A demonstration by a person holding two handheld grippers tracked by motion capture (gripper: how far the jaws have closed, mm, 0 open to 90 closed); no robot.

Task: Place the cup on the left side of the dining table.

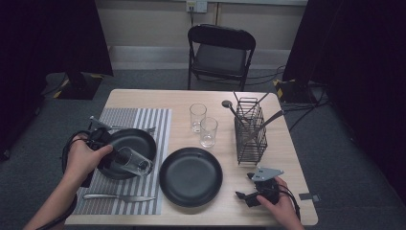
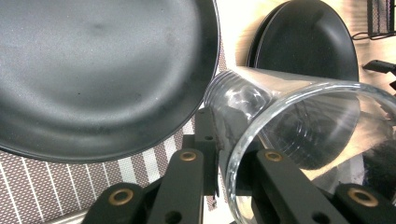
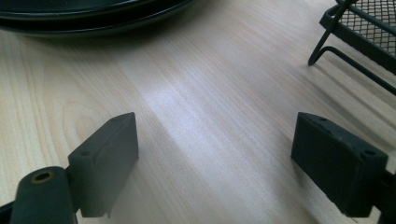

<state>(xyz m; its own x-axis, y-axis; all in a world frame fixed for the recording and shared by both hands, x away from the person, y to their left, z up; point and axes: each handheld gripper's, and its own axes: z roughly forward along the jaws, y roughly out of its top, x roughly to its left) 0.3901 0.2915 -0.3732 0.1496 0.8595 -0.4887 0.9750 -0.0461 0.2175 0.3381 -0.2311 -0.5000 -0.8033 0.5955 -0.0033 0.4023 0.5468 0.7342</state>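
Observation:
A clear drinking glass [image 1: 135, 163] lies tilted on its side over the near edge of a black plate [image 1: 139, 141] that sits on a striped placemat [image 1: 160, 120]. My left gripper [image 1: 118, 160] is shut on the glass near its base. In the left gripper view the glass [image 2: 289, 116] sits between the black jaws of that gripper [image 2: 233, 156], mouth toward the camera, with the plate [image 2: 102, 70] behind it. My right gripper [image 1: 243, 187] rests low at the table's near right, open. In the right gripper view this gripper [image 3: 219, 156] has bare wood between its pads.
A second black plate [image 1: 190, 176] lies at the table's centre front. Two upright glasses [image 1: 197, 116] [image 1: 208, 132] stand behind it. A wire cutlery rack [image 1: 250, 130] with utensils stands at right. A knife [image 1: 119, 197] lies on the placemat's near edge. A folding chair [image 1: 220, 52] stands beyond the table.

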